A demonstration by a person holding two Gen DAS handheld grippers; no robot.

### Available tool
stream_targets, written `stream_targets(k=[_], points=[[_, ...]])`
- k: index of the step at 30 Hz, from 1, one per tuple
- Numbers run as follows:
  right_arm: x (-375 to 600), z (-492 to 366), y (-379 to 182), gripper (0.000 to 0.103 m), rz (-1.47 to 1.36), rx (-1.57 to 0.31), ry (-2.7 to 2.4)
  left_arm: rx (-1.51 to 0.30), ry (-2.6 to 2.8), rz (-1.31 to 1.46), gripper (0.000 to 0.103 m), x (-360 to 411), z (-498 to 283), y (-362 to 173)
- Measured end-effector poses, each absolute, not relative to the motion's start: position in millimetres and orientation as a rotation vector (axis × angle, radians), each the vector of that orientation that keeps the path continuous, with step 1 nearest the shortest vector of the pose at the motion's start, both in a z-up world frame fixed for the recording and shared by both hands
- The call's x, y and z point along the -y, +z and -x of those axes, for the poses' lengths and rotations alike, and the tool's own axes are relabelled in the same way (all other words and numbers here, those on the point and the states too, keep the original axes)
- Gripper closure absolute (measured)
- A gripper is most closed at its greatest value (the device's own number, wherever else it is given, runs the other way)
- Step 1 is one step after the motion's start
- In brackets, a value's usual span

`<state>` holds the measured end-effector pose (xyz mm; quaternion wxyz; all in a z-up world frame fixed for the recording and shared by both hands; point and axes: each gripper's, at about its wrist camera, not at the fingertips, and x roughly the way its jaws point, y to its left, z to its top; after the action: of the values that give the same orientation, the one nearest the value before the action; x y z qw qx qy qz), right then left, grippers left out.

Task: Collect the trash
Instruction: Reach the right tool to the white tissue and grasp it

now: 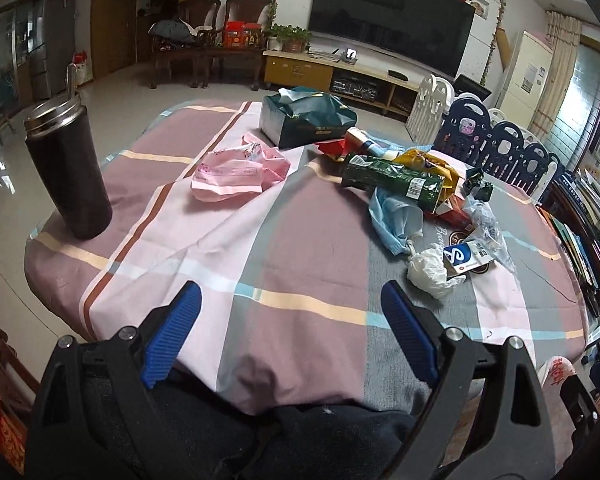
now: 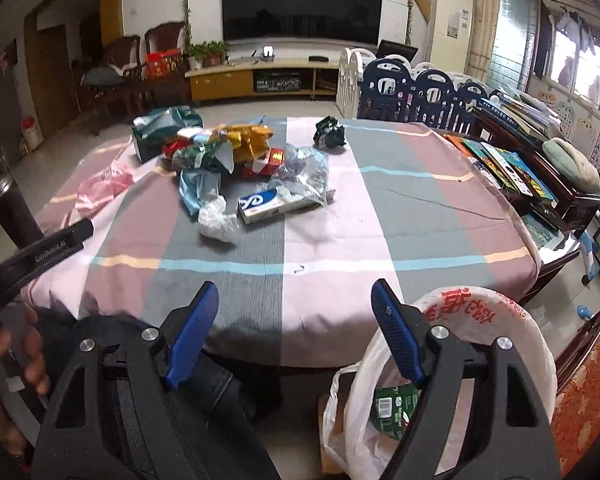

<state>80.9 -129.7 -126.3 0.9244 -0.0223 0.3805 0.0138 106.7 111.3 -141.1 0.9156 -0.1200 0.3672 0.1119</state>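
Observation:
A heap of trash lies on the round table's far half: a green wrapper [image 1: 392,178], a yellow bag [image 2: 246,142], a blue face mask [image 1: 396,222], a crumpled white tissue [image 1: 430,270], a blue-and-white box [image 2: 276,202], clear plastic [image 2: 304,170], a dark green crumpled wrapper [image 2: 330,132] and a pink bag [image 1: 236,172]. My left gripper [image 1: 290,296] is open and empty over the table's near edge. My right gripper [image 2: 294,294] is open and empty at the near edge. A white plastic bag [image 2: 476,320] with red print hangs open below it, a green wrapper [image 2: 392,408] inside.
A dark steel tumbler [image 1: 68,168] stands at the table's left edge. A dark green tissue box [image 1: 306,120] sits at the far side. The checked tablecloth [image 2: 340,220] covers the table. Stacked books [image 2: 508,160] and a playpen fence [image 2: 416,92] stand to the right.

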Motion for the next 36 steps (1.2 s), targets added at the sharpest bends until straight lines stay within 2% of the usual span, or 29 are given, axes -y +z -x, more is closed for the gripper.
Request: stream_targets(k=[36], points=[[130.0,-91.2,-158.0,0.026,0.057,-0.915,0.007,-0.799,0.252,0.248,0.012,-113.5,-112.9,-159.7]])
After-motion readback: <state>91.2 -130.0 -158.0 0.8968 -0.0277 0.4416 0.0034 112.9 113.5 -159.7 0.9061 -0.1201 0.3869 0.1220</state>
